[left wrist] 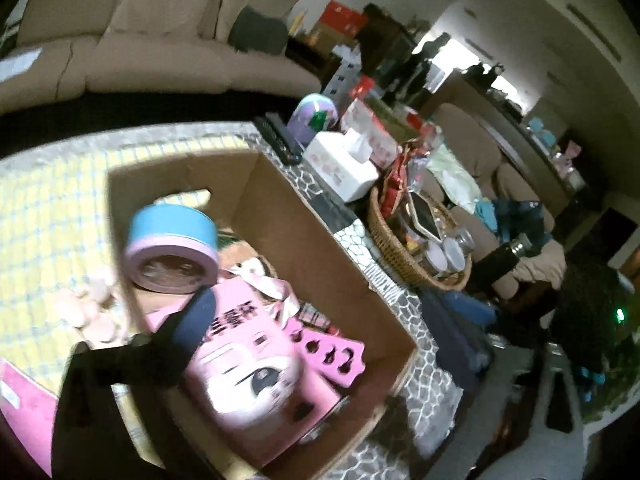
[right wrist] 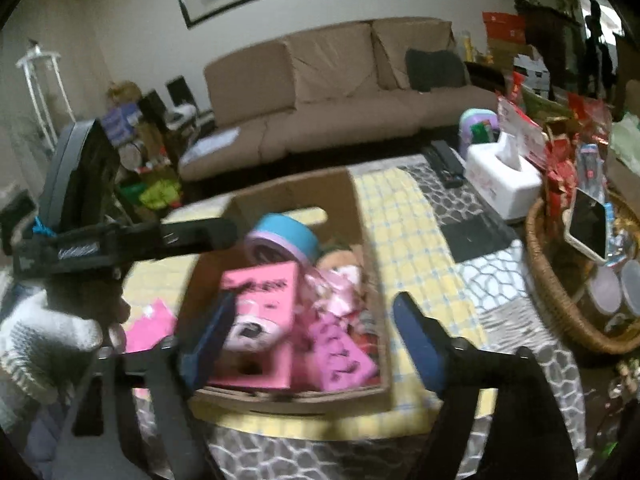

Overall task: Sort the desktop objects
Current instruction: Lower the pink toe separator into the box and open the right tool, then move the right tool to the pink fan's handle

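Observation:
A cardboard box (left wrist: 312,240) (right wrist: 352,196) stands on the yellow checked cloth. It holds a blue and lilac round tin (left wrist: 172,240) (right wrist: 284,238), a pink printed box (left wrist: 256,364) (right wrist: 260,312), a pink foam piece with cut-outs (left wrist: 328,350) (right wrist: 340,360) and a doll (right wrist: 340,276). My left gripper (left wrist: 324,352) shows one blue-padded finger (left wrist: 192,324) over the box; its other finger is dark and blurred at the right. In the right wrist view the left gripper (right wrist: 200,234) reaches over the box's left wall. My right gripper (right wrist: 316,340) is open and empty above the box's near side.
A white tissue box (left wrist: 344,164) (right wrist: 500,176), a black remote (left wrist: 280,136) (right wrist: 444,162) and a lilac container (left wrist: 312,116) stand behind the box. A wicker basket (left wrist: 396,248) (right wrist: 560,300) of small items sits to the right. A pink sheet (left wrist: 24,404) (right wrist: 148,328) lies left. A sofa (right wrist: 340,92) is behind.

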The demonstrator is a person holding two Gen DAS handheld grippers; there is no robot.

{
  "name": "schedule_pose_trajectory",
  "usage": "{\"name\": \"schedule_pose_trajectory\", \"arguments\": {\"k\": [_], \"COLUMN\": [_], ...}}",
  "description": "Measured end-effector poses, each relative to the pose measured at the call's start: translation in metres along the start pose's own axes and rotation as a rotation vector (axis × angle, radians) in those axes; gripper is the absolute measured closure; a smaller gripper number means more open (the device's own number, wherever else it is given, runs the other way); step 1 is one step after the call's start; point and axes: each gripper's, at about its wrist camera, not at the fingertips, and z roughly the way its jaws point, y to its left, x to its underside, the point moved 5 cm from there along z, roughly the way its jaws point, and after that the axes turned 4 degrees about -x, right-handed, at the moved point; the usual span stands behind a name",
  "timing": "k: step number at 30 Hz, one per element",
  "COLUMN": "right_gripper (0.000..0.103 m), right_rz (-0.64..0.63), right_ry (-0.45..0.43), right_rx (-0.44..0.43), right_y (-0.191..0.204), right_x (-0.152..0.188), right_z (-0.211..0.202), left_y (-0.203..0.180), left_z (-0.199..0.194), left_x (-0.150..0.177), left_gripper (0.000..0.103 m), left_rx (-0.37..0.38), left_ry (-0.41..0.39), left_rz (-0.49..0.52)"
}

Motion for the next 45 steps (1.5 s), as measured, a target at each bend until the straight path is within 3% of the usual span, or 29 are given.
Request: {"name": "schedule_pose_trajectory", "arguments": {"k": [3, 9, 15, 20, 24, 27, 30, 34, 40, 45], "right_gripper": [0.002, 0.0, 0.0, 0.0, 0.0, 0.0, 0.001, 0.002, 0.001, 0.001], "right_rz": [-0.006, -0.066, -0.125, -0.194, -0.219, -0.196, -0.162, -0.188, -0.104, -0.074], "right_ry": [-0.021, -0.034, -0.017, 0.012, 0.021, 0.024, 0.022, 0.044, 0.044, 0.116], "right_rx": [-0.047, -0.124, -0.189, -0.199, -0.181, -0.135, -0.106, 0.003, 0.217, 0.239], "right_y": [0.021, 0.075, 0.131, 0.174, 0.198, 0.205, 0.215, 0.223, 0.197, 0.183], "right_x": [-0.006, -0.014, -0.01, 0.003, 0.027, 0.053, 0.089, 0.122, 0.119, 0.105], "right_z": [-0.001, 0.008, 0.031, 0.057, 0.07, 0.079, 0.095, 0.141, 0.211, 0.246], "left_y": [0.021, 0.098, 0.161, 0.195, 0.21, 0.212, 0.218, 0.236, 0.265, 0.281], "left_z": [-0.033, -0.065, -0.075, -0.083, -0.068, -0.046, -0.044, -0.063, -0.108, -0.111], "left_x": [0.007, 0.026, 0.055, 0.075, 0.085, 0.087, 0.087, 0.093, 0.107, 0.11], "left_gripper": [0.0, 0.0, 0.0, 0.0, 0.0, 0.0, 0.0, 0.0, 0.0, 0.0], "left_rx": [-0.065, -0.2, -0.235, -0.245, -0.225, -0.17, -0.135, -0.169, -0.168, -0.122], "left_ry": [-0.03, -0.025, 0.006, 0.022, 0.06, 0.099, 0.084, 0.073, 0.009, 0.006], "left_rz": [0.043, -0.011, -0.097, -0.127, -0.131, -0.155, -0.194, -0.217, -0.269, -0.311]}}
